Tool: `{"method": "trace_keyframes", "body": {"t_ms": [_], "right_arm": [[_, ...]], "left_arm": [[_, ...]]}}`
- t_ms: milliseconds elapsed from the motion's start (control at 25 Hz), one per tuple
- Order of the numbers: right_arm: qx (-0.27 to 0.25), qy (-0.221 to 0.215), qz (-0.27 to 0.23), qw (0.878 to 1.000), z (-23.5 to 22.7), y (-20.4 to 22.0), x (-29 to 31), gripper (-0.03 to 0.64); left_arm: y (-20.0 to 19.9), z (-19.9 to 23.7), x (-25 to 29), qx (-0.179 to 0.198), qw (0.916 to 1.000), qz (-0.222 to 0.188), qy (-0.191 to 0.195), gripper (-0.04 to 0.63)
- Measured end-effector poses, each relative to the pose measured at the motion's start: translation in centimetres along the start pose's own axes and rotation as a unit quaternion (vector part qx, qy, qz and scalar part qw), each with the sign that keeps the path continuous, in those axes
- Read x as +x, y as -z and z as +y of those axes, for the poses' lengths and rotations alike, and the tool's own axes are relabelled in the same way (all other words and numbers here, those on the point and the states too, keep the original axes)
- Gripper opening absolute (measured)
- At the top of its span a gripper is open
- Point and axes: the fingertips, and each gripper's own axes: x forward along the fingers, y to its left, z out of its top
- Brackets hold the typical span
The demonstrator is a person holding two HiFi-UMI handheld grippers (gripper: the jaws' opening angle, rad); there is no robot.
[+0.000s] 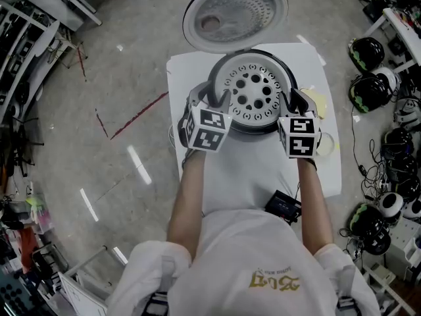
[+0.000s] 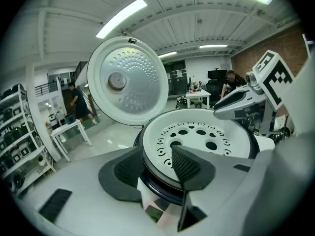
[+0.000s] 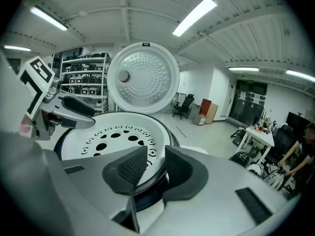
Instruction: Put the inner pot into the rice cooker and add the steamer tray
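Two hand-held tongs meet a rice cooker [image 1: 263,129] from its near side, one at each flank. Between them lies the white steamer tray [image 1: 253,87], round and pierced with holes and short slots, seated level in the cooker's dark mouth. The left tongs [image 2: 157,151] stand apart astride the tray's near-left rim. One pad hangs over the tray and the other sits outside the cooker wall, with a gap showing on either side of the rim. The right tongs [image 3: 156,150] straddle the near-right rim the same way. They are set closer together, but they are not clamped on the rim.

Beyond both tongs the lid [image 1: 235,13] stands fully open, its dimpled inner plate facing the person. Each tool carries a marker cube [image 1: 207,129] printed with black-and-white square codes, not letters. Below the left tongs, a coloured sticker [image 2: 157,211] on the cooker's front is too blurred to read. Behind the right tongs, by the forearm, a small black device [image 1: 284,206] lies on the white tabletop [image 1: 250,176]. Gold print on the person's shirt [image 1: 230,255] cannot be made out.
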Motion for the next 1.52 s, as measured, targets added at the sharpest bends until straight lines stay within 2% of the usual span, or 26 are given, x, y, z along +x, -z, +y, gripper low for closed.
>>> {"method": "trace_keyframes", "body": {"t_ms": [160, 320, 480, 680, 880, 1160, 1520], "right_arm": [[0.031, -0.013, -0.016, 0.999, -0.2, -0.6, -1.2, 0.118], [0.055, -0.016, -0.048, 0.997, -0.2, -0.8, -3.1, 0.063], [0.086, -0.021, -0.058, 0.994, 0.8, -0.3, -5.2, 0.057], [0.18, -0.048, -0.076, 0.979, 1.9, 0.6, -7.7, 0.043], [0.17, -0.048, -0.091, 0.98, 3.0, 1.0, -10.4, 0.013], [0.181, -0.075, -0.106, 0.975, 5.7, 1.6, -13.6, 0.012], [0.166, -0.085, -0.107, 0.977, 8.0, 3.3, -16.4, 0.012]], "left_arm": [[-0.8, 0.1, -1.0, -0.026, 0.9994, -0.023, -0.001, 0.187], [-1.8, 0.1, -2.7, -0.07, 0.9955, -0.063, 0.008, 0.159], [-1.9, -0.4, -4.5, -0.091, 0.9925, -0.08, 0.015, 0.138], [-1.8, -1.8, -6.7, -0.11, 0.9886, -0.096, 0.036, 0.12], [-1.4, -3.3, -9.1, -0.119, 0.9859, -0.108, 0.048, 0.104], [-0.6, -4.9, -13.0, -0.122, 0.9837, -0.121, 0.051, 0.087], [0.7, -6.7, -16.6, -0.132, 0.9809, -0.134, 0.051, 0.055]]}}
